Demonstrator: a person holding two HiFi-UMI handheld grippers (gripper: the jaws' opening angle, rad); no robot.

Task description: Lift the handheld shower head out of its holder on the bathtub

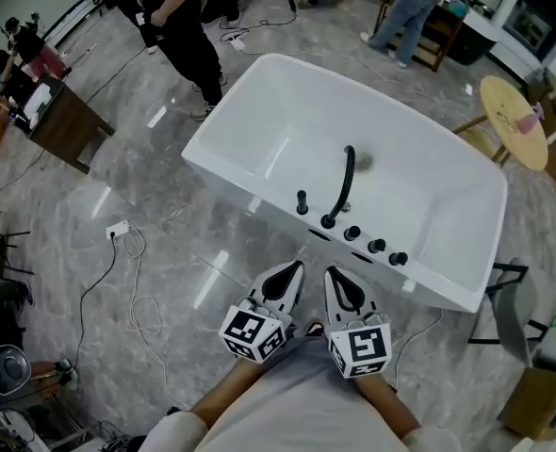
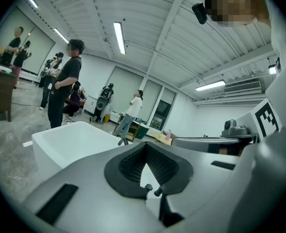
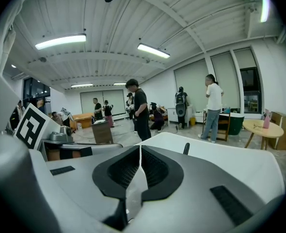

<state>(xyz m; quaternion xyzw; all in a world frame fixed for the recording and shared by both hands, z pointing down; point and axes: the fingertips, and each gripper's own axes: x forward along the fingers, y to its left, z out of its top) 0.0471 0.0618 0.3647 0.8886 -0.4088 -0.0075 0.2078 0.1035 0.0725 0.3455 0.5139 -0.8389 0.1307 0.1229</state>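
Observation:
In the head view a white bathtub [image 1: 259, 130] stands ahead of me. On its near rim rise a short black handheld shower head [image 1: 302, 202], upright in its holder, a curved black spout [image 1: 344, 185] and three black knobs [image 1: 376, 246]. My left gripper [image 1: 292, 269] and right gripper [image 1: 333, 273] are side by side just short of that rim, both shut and empty. In the left gripper view, the left gripper [image 2: 145, 147] has its pads together with the tub [image 2: 70, 140] beyond. In the right gripper view, the right gripper [image 3: 140, 147] is likewise shut, and a black post [image 3: 185, 148] shows over the tub rim.
Several people stand beyond the tub [image 1: 188, 26]. A round wooden table [image 1: 514, 121] is at the right. A brown desk [image 1: 66, 125] is at the left. A white cable and power strip [image 1: 118, 230] lie on the grey floor at my left. A dark chair frame [image 1: 504, 299] stands by the tub's right end.

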